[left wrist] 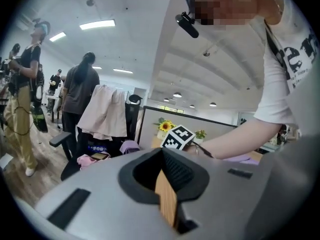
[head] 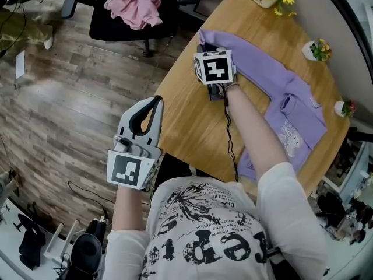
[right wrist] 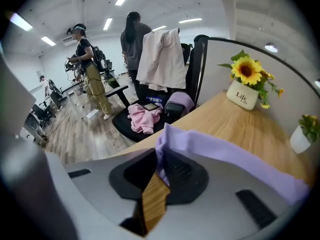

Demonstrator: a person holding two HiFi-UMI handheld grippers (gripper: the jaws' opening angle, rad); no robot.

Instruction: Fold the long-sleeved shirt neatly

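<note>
Currently left gripper [head: 152, 105] hangs off the table's [head: 192, 115] near-left edge, jaws together with nothing in them. Right gripper [right wrist: 157, 171] sits at the left end of the shirt [head: 291, 115] — jaws pinched on a bunch of lilac fabric, probably a sleeve end, can't tell for sure. Shirt lies spread over the table's right half, print showing. My read: light, soft knit with no stiffness — it will drape and drag rather than slide as a sheet. Best holds are edges: cuffs, shoulders, hem corners. Lift clear before carrying across, or the rest bunches
</note>
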